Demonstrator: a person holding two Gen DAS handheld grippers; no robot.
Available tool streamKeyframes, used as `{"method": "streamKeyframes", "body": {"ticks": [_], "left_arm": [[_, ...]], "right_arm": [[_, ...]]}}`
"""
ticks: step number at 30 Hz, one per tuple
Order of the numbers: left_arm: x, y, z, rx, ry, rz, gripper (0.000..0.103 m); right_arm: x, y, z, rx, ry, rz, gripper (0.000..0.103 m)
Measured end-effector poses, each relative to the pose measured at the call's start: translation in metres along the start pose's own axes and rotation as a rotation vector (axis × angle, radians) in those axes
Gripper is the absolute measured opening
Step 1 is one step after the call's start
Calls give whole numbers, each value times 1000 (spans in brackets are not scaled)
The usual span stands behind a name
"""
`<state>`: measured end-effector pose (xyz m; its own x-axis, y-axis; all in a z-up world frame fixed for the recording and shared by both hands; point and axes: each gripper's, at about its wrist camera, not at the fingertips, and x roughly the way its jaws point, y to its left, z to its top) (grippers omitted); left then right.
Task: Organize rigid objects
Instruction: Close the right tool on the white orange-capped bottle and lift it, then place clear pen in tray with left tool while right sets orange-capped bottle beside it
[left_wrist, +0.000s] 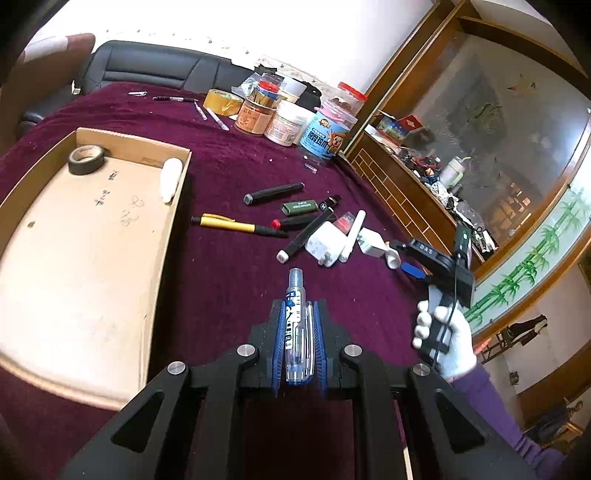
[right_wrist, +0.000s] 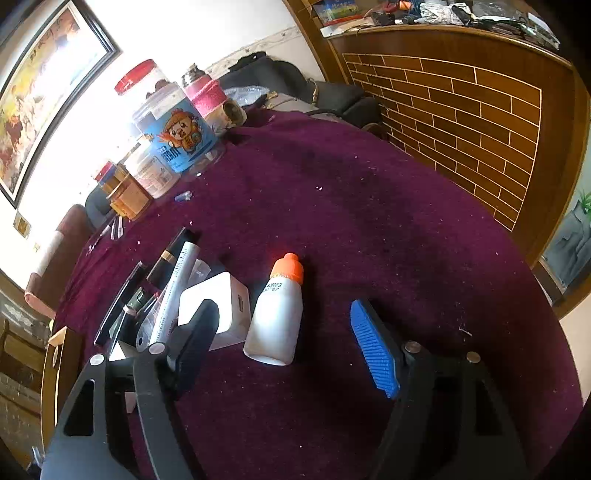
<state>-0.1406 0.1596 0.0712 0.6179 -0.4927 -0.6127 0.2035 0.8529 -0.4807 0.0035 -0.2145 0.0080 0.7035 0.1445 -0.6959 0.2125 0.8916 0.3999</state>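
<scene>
My left gripper (left_wrist: 298, 308) is shut on a clear plastic pen (left_wrist: 295, 332) with blue print, which sticks out forward above the purple tablecloth (left_wrist: 221, 288). A cardboard tray (left_wrist: 92, 258) lies to its left and holds a black tape roll (left_wrist: 86, 159) and a white oblong piece (left_wrist: 170, 178). Ahead lies a pile with a yellow pen (left_wrist: 225, 223), a black marker (left_wrist: 273, 193), a green lighter (left_wrist: 299, 206) and a white charger (left_wrist: 327, 242). My right gripper (right_wrist: 282, 308) stands open around a white bottle with an orange cap (right_wrist: 277, 325), which lies on the cloth clear of both pads.
Several jars (left_wrist: 325, 136) and a yellow tape roll (left_wrist: 222, 101) stand at the table's far edge. A wooden brick-pattern cabinet (right_wrist: 461, 110) borders the table on the right. A white-gloved hand (left_wrist: 447, 343) holds the right gripper. A black chair (left_wrist: 147, 66) stands behind the table.
</scene>
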Motion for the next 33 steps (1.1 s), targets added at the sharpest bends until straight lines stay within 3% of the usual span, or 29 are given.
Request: {"method": "streamKeyframes", "body": {"ticks": [7, 10, 12, 14, 15, 19, 24, 29, 33], "left_arm": [[-17, 10, -8, -12, -24, -15, 12], [-19, 11, -8, -16, -31, -15, 12], [-18, 11, -9, -14, -28, -11, 12], [-19, 11, -9, -14, -27, -12, 12], [-19, 11, -9, -13, -29, -11, 12], [-28, 16, -6, -13, -51, 7, 12], [-41, 41, 8, -59, -70, 12, 12], [-49, 75, 35, -91, -91, 83, 12], [-37, 98, 57, -85, -62, 152, 12]], "right_arm": [[0, 13, -1, -61, 55, -119, 71], [5, 21, -1, -125, 68, -188, 51], [11, 27, 1, -159, 82, -212, 47], [14, 29, 2, -182, 80, -241, 24], [14, 28, 3, -182, 83, -239, 24], [-1, 16, 2, -125, 90, -170, 24], [-39, 19, -4, -74, 82, -4, 24], [-60, 75, -19, -135, 124, 194, 24], [-48, 152, -40, -217, 215, 346, 25]]}}
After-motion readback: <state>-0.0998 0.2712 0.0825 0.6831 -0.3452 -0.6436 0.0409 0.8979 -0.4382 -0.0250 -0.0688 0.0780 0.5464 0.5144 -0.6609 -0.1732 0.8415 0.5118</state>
